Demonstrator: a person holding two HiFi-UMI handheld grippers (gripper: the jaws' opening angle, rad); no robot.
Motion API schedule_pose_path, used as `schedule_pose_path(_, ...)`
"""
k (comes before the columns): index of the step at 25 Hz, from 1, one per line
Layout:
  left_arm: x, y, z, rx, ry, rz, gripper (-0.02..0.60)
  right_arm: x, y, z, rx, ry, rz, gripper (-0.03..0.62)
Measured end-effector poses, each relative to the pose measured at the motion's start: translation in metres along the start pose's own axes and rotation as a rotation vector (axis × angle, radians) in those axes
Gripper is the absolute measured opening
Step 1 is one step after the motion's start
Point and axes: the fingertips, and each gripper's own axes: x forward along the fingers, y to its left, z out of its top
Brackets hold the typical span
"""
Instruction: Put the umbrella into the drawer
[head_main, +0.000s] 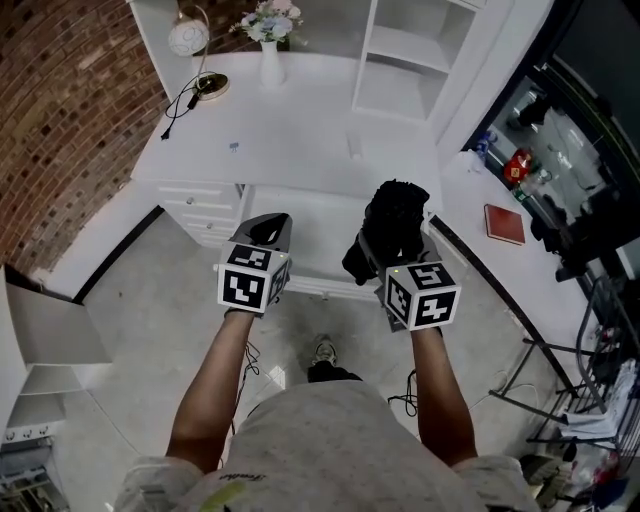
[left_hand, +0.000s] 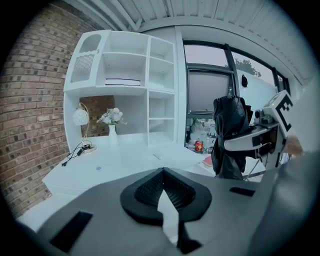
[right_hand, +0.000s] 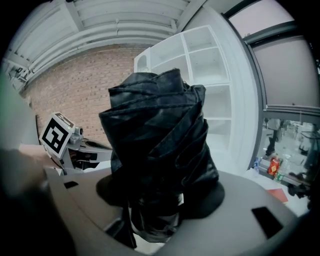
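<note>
Brick wall (head_main: 60, 120) runs along the left, and against it stands a white desk (head_main: 300, 140) with a white shelf unit (head_main: 410, 50) at its back right. Under the middle of the desk top 1 wide drawer (head_main: 310, 240) is pulled out and open.

Over the right part of that drawer, seen from the head view, the folded black umbrella (head_main: 392, 225) is held in the air, not yet lying in the drawer. It stands upright, its crumpled cloth bunched above the right tongs (right_hand: 156, 197), which are clenched on its lower end, 1 jaw on each side.

Just left of it, near the drawer's left part, the left tongs (left_hand: 164, 187) grasp nothing. Their 2 jaws meet at the tips, with only a thin wedge of light behind.

At the desk's far left sit a round lamp (head_main: 190, 40) with a black cord and a white vase of flowers (head_main: 270, 35). A red book (head_main: 504, 223) lies on a side surface, right.
</note>
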Motion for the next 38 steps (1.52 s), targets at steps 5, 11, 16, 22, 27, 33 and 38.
schedule_pose_path(5, 0.027, 0.004, 0.001, -0.012, 0.025, 0.014, -0.003, 0.022, -0.021, 0.002, -0.010, 0.017, 0.022, 0.253)
schedule_pose_path(11, 0.057, 0.011, -0.001, -0.029, 0.047, 0.037, -0.003, 0.047, -0.044, -0.006, -0.011, 0.046, 0.053, 0.253)
schedule_pose_path(16, 0.079, 0.017, 0.003, -0.035, 0.057, 0.055, -0.003, 0.068, -0.059, -0.010, -0.007, 0.067, 0.078, 0.253)
schedule_pose_path(22, 0.096, 0.023, 0.002, -0.049, 0.077, 0.078, -0.003, 0.087, -0.071, -0.014, 0.001, 0.090, 0.108, 0.253)
schedule_pose_path(27, 0.101, 0.024, 0.001, -0.050, 0.095, 0.089, -0.003, 0.091, -0.076, -0.019, 0.011, 0.102, 0.121, 0.253)
schedule_pose_path(33, 0.102, 0.023, 0.002, -0.044, 0.090, 0.089, -0.003, 0.089, -0.080, -0.023, 0.007, 0.110, 0.117, 0.253)
schedule_pose_path(38, 0.097, 0.029, -0.004, -0.046, 0.091, 0.087, -0.003, 0.090, -0.075, -0.026, -0.017, 0.130, 0.119, 0.253)
